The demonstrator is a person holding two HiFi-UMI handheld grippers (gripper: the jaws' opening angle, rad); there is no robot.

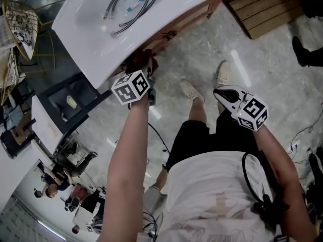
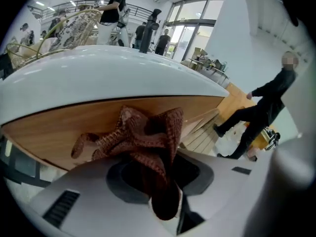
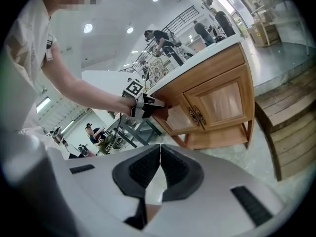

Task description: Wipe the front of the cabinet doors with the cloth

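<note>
Pale marble-patterned floor [image 1: 202,49], showroom setting, other people at a distance. Item 1: right gripper [image 3: 159,168], held low beside my right thigh, jaws together with nothing between them, well apart from the work. Item 2: left gripper [image 2: 165,191], arm stretched forward, jaws clamped on item 3. Item 3: cloth [image 2: 143,137], reddish-brown, waffle-textured, bunched, its loose folds fanning out ahead of the jaws and touching the wood. Item 4: cabinet [image 3: 222,100], light wood, 2 panelled doors with paired handles at the centre seam, open shelf below. The cloth meets its front high up, just under item 5, at the end nearer my left side. Item 5: countertop [image 1: 126,24], white, overhanging the cabinet, with hoses [image 1: 133,4] lying on it. Item 6: wooden platform [image 1: 267,9], on the floor beyond the cabinet's far end. Assessment: wiping appears under way; the unwiped run of door front lies away from the cloth toward the handles, so the stroke should follow the cabinet's long axis, and the left arm is the only 1 within reach.
</note>
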